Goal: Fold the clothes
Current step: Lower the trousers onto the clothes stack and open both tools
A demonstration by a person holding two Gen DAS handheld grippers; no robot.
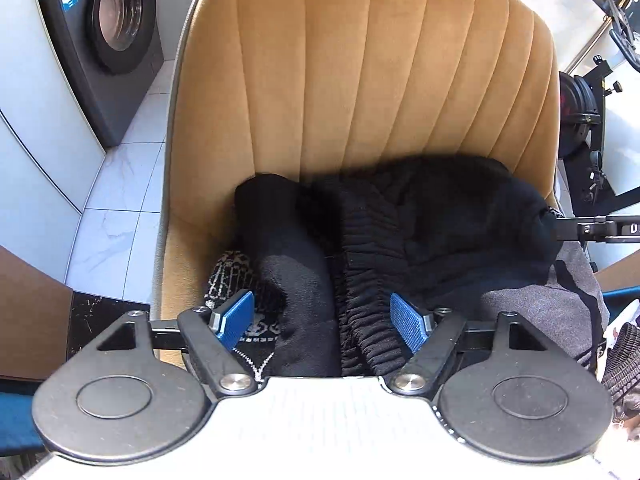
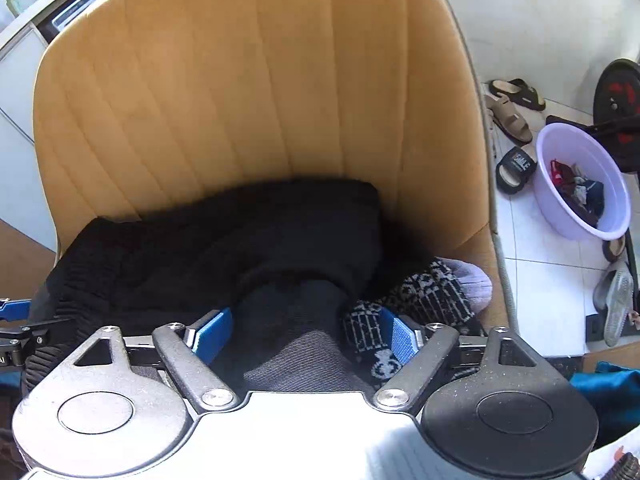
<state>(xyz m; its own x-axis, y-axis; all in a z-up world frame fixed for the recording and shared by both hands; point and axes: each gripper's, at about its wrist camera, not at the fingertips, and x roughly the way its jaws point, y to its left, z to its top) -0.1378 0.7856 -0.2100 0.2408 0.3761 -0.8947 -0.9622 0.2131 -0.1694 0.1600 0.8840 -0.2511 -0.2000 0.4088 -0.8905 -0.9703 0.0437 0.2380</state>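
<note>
Hovering over black garment [image 1: 420, 220] heaped on chair [image 1: 360, 60] | left claw [image 1: 326, 320], right claw [image 2: 306, 334] apart, empty | folding unstarted

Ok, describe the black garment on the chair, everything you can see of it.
The black garment lies crumpled in a heap on the seat of the tan chair, bunched against the backrest. It looks like soft, matte knit. A ribbed, gathered band runs toward the camera, and a smoother tube-like part, perhaps a sleeve or leg, lies beside it. It rests partly on a black-and-white patterned cloth and touches a grey garment. It is unfolded; neither gripper holds it.
</note>
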